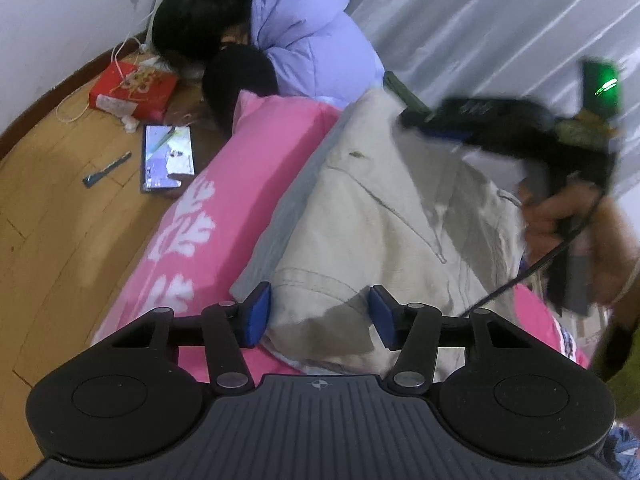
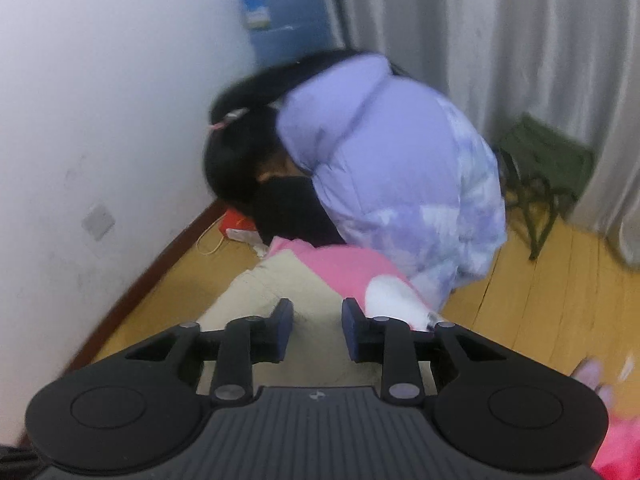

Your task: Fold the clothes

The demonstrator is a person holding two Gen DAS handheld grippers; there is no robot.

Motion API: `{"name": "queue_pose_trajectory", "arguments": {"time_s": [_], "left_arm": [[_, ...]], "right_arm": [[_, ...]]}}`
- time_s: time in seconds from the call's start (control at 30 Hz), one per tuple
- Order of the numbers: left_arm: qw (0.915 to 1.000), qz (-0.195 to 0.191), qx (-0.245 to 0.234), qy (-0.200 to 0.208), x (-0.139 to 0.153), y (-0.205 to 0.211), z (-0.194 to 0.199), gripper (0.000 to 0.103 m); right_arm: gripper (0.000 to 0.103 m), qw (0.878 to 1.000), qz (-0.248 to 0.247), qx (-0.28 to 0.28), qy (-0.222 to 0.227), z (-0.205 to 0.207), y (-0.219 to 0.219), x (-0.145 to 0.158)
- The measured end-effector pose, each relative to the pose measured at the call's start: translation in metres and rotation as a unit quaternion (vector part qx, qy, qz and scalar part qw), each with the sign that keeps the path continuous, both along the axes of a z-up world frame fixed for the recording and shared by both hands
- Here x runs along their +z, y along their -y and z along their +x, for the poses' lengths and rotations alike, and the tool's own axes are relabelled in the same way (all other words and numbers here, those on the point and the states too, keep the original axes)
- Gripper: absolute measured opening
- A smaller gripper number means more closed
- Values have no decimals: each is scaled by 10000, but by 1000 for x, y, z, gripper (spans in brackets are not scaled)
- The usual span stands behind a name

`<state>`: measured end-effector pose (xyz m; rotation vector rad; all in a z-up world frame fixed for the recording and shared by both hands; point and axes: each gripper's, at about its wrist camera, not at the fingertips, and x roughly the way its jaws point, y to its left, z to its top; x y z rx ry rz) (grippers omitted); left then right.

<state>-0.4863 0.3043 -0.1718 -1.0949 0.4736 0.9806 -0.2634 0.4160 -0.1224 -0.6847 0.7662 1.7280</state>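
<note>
Beige jacket [image 1: 380, 216]: one item, lay spread on the pink blanket [image 1: 224, 216] over the wooden floor [image 1: 60, 240], seams and a flap visible, far edge rumpled. My left gripper [image 1: 318, 312] stood low over its near hem, blue pads [image 1: 256, 314] spread apart with a bunched fold of beige cloth lying between them; the pads did not yet press it, so nothing was held on that side. My right gripper [image 2: 316, 330] hung above another part of the same jacket [image 2: 280, 280], jaws parted to a narrower gap, nothing visibly between them; whether cloth touched either pad I could not tell through the blur. In the left wrist view the right gripper [image 1: 500, 120] showed as a dark smear, carried by my hand [image 1: 560, 216]. Also present: a bystander in a lilac puffer coat [image 2: 392, 168] bent over at the blanket's far end, a phone [image 1: 168, 158], a pen [image 1: 107, 170] and a red box [image 1: 132, 88] on the floor, a green stool [image 2: 544, 168]. Risks, as I judged them: closing the left pads on too thick a bunch might have dragged the blanket along; a shallow bite might have slipped mid-fold; the right side arriving fast might have missed the edge; a wide swing might have reached the bystander.
</note>
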Motion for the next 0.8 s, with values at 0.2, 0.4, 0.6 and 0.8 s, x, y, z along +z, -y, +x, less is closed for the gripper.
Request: {"name": "queue_pose_trajectory", "arguments": {"time_s": [0.2,0.4,0.6,0.8], "left_arm": [[9995,-25,287,135,-5,7,-7,53],[9998,19,115,161,-3,3,-13,56],[9996,245,-19,125,14,1,-32,54],[9998,161,-52,-138,3,-12,-45,60]], "right_arm": [[28,9981,-52,588,201,-33,-23,-3],[29,9990,-451,-73,-5,-27,-40,-23],[29,9997,177,-44,-190,11,32,49],[29,9973,-543,6,492,27,99,19]]}}
